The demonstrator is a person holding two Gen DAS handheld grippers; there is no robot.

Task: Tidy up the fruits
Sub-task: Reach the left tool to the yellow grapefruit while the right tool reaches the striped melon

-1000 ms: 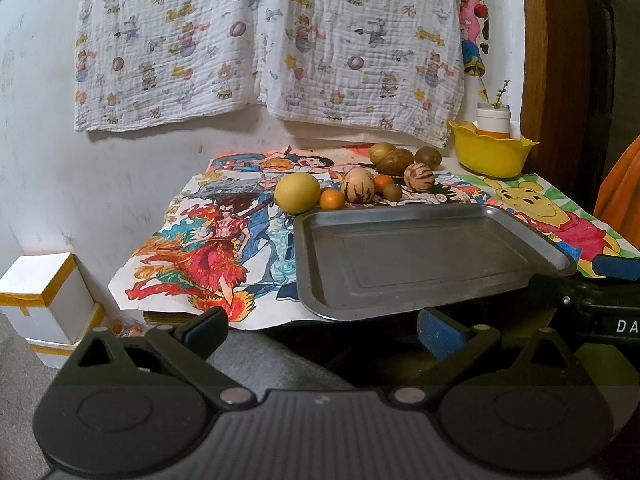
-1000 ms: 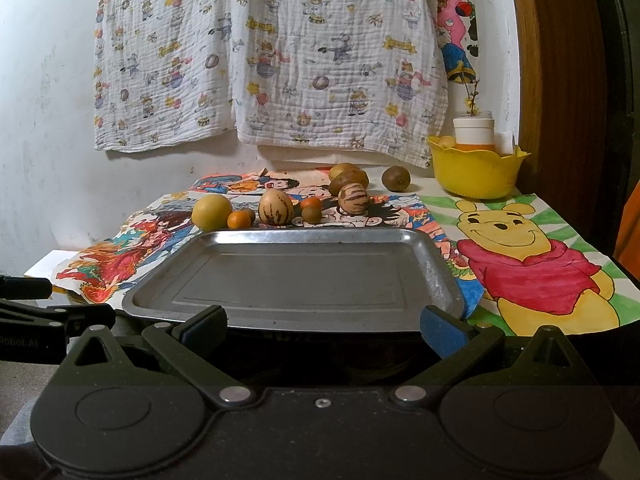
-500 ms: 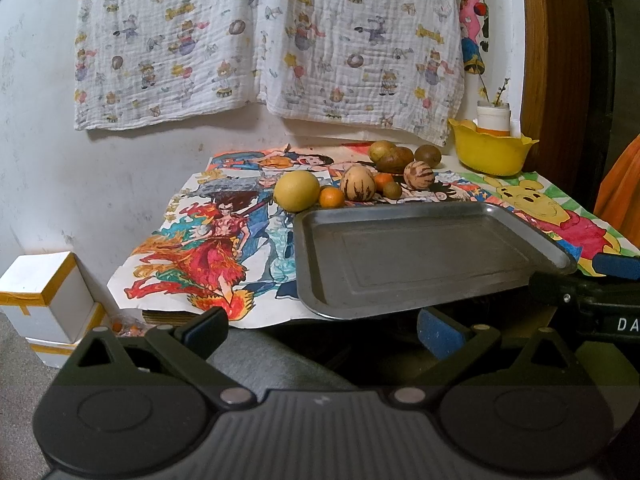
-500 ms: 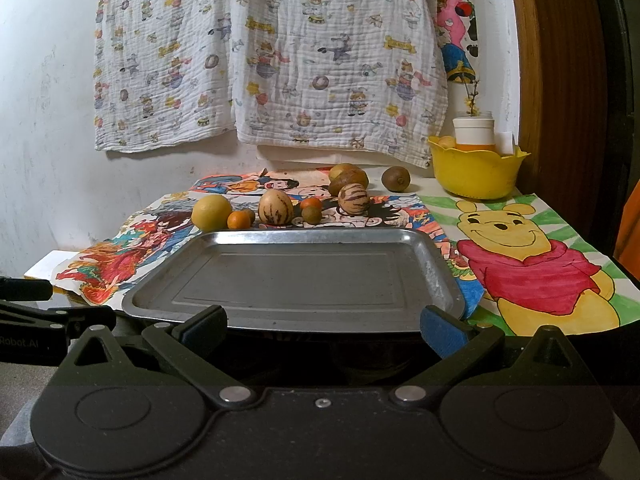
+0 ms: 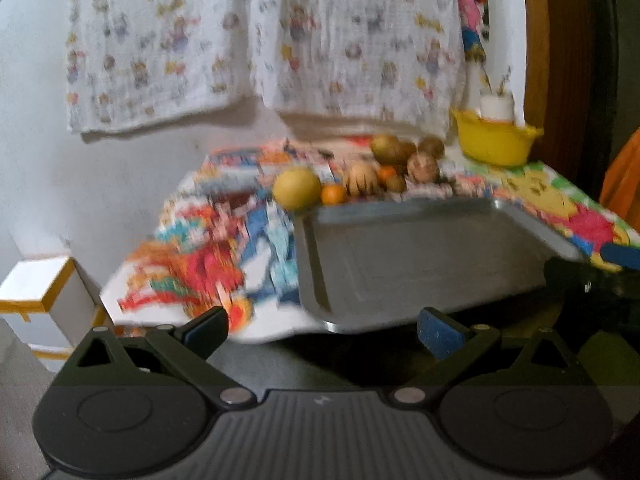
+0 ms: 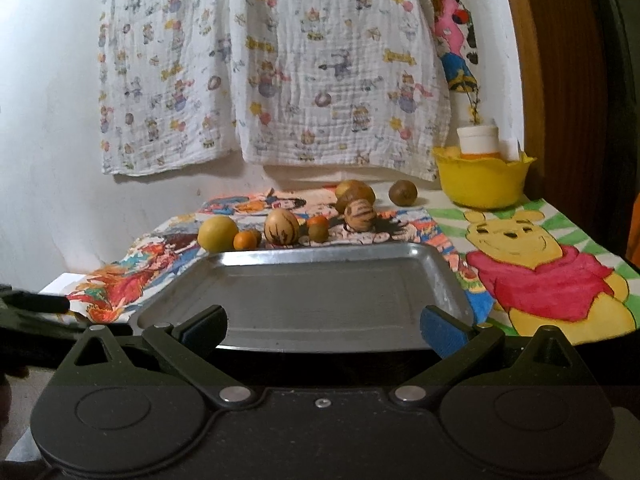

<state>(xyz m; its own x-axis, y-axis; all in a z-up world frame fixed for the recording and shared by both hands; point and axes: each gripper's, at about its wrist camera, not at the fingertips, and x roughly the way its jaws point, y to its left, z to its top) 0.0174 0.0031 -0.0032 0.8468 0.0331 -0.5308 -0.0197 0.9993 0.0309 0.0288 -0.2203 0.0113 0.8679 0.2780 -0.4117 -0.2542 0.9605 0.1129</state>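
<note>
Since the earlier frame our left tool (image 5: pixel 322 330) has shifted: its view is now motion-blurred and the metal tray (image 5: pixel 420 256) sits slightly higher in it. Our right tool (image 6: pixel 323 326) has barely moved. Both tools have their fingers spread apart and hold nothing, short of the tray's near rim. The tray is shallow, dull grey, with rounded corners, and lies empty on the cartoon-printed cloth (image 6: pixel 540 276) covering the table. Behind it the fruits cluster: a round yellow fruit (image 6: pixel 217 233), a small orange (image 6: pixel 245 240), two striped egg-shaped fruits (image 6: pixel 281 227), brown kiwis (image 6: pixel 403 192). A yellow bowl (image 6: pixel 482 178) stands at the back right.
</note>
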